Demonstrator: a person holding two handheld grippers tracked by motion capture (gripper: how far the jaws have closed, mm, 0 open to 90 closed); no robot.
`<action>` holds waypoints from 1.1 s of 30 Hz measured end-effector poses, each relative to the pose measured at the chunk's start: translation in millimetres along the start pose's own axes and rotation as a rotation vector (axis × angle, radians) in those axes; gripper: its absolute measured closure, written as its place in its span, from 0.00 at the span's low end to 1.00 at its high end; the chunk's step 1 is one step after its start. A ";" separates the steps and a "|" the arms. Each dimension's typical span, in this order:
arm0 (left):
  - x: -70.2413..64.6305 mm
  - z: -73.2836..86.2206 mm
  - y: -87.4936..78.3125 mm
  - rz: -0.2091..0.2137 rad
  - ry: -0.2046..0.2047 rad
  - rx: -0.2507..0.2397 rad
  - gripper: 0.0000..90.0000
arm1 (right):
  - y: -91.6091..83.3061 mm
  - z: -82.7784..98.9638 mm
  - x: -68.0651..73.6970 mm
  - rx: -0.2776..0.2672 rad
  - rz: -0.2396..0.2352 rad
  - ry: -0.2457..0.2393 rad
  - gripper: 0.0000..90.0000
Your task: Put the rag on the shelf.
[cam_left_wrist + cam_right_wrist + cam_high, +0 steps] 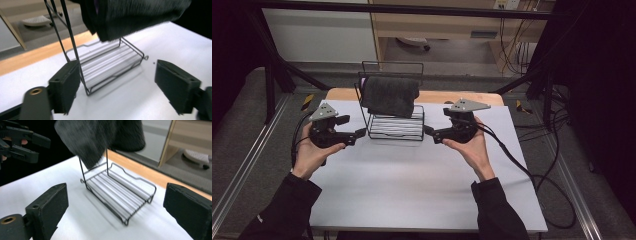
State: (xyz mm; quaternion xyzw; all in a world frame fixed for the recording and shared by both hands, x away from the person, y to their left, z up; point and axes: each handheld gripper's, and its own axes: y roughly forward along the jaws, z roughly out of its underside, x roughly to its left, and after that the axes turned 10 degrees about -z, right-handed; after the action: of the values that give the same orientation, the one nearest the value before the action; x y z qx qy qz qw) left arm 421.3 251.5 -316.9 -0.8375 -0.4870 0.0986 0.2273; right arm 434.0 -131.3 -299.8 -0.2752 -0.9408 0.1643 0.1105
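A black wire rack (pixel 394 129) stands at the back middle of the white table (pixel 412 185). A dark grey towel (pixel 389 95) is draped over its upper bar and hangs above its slatted base. My left gripper (pixel 361 134) is just left of the rack, pointing at it, open with nothing held. The left gripper view has the rack (pixel 110 67) and towel (pixel 130 17) close ahead, with one upright wire beside the left pad. My right gripper (pixel 428 131) is just right of the rack, also open and holding nothing. The right gripper view has the rack (pixel 120 192), the towel (pixel 95 137) and the left gripper (pixel 37 147) beyond.
A wooden strip (pixel 462 96) runs along the table's far edge. Cables (pixel 532 175) trail off the right side to the floor. Black frame legs (pixel 269 85) stand at the back corners, with a cabinet (pixel 437 25) behind.
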 end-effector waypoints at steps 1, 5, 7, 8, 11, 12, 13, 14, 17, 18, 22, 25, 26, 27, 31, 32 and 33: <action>-0.4 2.5 0.8 0.000 0.001 0.005 0.19 | -2.9 3.9 -1.8 0.004 -0.002 0.008 0.06; -3.5 13.6 4.5 0.009 0.016 0.034 0.14 | -13.4 21.5 -8.2 0.022 0.009 0.044 0.03; -5.6 20.4 6.6 0.014 0.023 0.053 0.12 | -18.3 32.0 -10.6 0.029 0.019 0.068 0.02; -6.6 24.2 7.6 0.017 0.026 0.061 0.11 | -20.6 37.3 -12.0 0.035 0.028 0.077 0.01; -9.7 36.8 9.8 0.033 0.027 0.074 0.11 | -27.5 53.9 -15.6 0.052 0.031 0.094 0.01; -10.6 41.1 10.6 0.036 0.029 0.081 0.10 | -29.8 59.5 -16.4 0.052 0.029 0.098 0.01; -11.8 45.4 11.5 0.035 0.027 0.086 0.10 | -32.1 65.0 -17.7 0.057 0.022 0.101 0.01; -12.5 49.4 12.3 0.035 0.030 0.092 0.10 | -34.3 70.5 -18.8 0.059 0.022 0.106 0.01; -14.6 61.8 13.8 0.040 0.032 0.108 0.10 | -39.5 87.3 -21.5 0.074 0.020 0.123 0.01; -14.8 66.1 13.9 0.041 0.034 0.111 0.10 | -41.0 93.0 -22.2 0.080 0.016 0.128 0.01; -14.7 83.2 14.5 0.051 0.025 0.123 0.10 | -49.4 116.9 -25.9 0.096 0.010 0.147 0.01; -14.3 95.3 15.9 0.060 0.023 0.134 0.10 | -55.6 133.4 -29.6 0.118 -0.001 0.162 0.01; -13.8 98.9 16.3 0.062 0.024 0.140 0.10 | -57.6 138.3 -30.7 0.128 0.001 0.164 0.01; -13.5 102.5 17.0 0.062 0.021 0.141 0.10 | -59.6 143.1 -31.5 0.131 0.007 0.168 0.01; -11.0 114.5 17.9 0.067 0.020 0.152 0.10 | -68.3 159.3 -36.4 0.136 0.019 0.181 0.01; -10.3 116.6 17.2 0.065 0.026 0.151 0.10 | -70.3 162.5 -37.6 0.135 0.024 0.185 0.01; -9.6 118.2 16.0 0.062 0.031 0.149 0.10 | -72.2 165.4 -38.5 0.133 0.024 0.190 0.01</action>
State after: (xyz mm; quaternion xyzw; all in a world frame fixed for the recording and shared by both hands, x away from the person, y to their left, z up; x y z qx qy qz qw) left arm 383.1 270.1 -428.8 -0.8344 -0.4485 0.1286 0.2935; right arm 381.7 -251.1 -430.1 -0.2929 -0.9097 0.2006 0.2153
